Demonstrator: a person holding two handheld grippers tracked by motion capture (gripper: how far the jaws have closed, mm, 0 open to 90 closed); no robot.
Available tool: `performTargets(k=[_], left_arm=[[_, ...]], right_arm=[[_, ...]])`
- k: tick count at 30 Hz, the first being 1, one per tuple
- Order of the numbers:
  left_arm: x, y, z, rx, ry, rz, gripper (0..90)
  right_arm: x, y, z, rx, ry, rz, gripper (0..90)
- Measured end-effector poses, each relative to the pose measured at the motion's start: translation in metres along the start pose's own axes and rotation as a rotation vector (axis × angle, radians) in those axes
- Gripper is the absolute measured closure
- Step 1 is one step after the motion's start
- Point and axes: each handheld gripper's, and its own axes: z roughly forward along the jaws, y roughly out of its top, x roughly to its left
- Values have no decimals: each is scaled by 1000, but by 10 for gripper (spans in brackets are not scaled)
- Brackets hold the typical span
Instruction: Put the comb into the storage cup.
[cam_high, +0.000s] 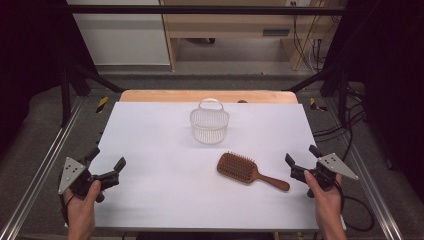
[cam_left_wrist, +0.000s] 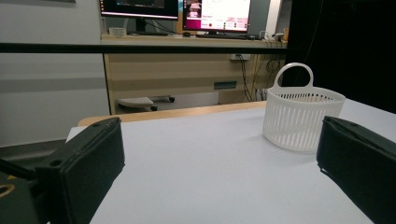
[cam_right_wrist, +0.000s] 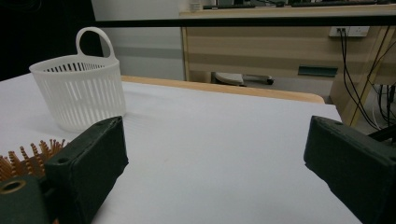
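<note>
- The hairbrush (cam_high: 251, 171) lay flat on the white table (cam_high: 150, 150), bristles up, just in front of the right gripper (cam_high: 303, 161) and well short of the white basket (cam_high: 209, 124)
- It looked light and rigid, a hard wooden thing; its slim handle seemed the best place to grip
- Its long axis ran diagonally, head toward the basket, handle toward the right gripper
- Both the right and the left gripper (cam_high: 106, 163) stood wide open, holding nothing

Even overhead light, soft shadows; table (cam_high: 150, 130) bright, surroundings dim; near jaws blurred, monitors (cam_left_wrist: 217, 14) glaring.
</note>
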Motion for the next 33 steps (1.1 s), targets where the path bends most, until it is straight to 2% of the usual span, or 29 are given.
performTargets(k=[7, 15, 18, 21, 22, 24, 25, 26, 27, 28, 29, 33], left_arm=[[0, -1, 1, 14, 2, -4, 11], [-3, -2, 3, 31, -1, 8, 11], [-4, -2, 4, 38, -2, 12, 11], [-5, -4, 5, 46, -1, 14, 11], [-5, -4, 5, 46, -1, 14, 12], [-6, -4, 5, 49, -1, 19, 12], [-6, -4, 5, 49, -1, 22, 11], [-6, -4, 5, 49, -1, 22, 12], [-6, -4, 4, 49, -1, 21, 12], [-6, -4, 4, 50, 1, 21, 12], [-5, -4, 4, 51, 3, 17, 12], [-5, -4, 4, 51, 7, 14, 12]], right_arm=[[0, 0, -1, 8, 4, 15, 57], [1, 1, 1, 40, -20, 12, 66], [5, 2, 2, 68, -39, -4, 85], [8, 4, 6, 124, -66, -30, 151], [8, 4, 6, 124, -66, -30, 151], [10, 7, 9, 176, -63, -52, 253], [12, 10, 13, 236, -50, -81, 359], [14, 11, 16, 265, -38, -94, 400], [14, 11, 16, 265, -38, -94, 400], [15, 11, 18, 300, -29, -101, 447], [19, 10, 25, 377, 9, -129, 566], [26, 8, 33, 478, 39, -204, 720]])
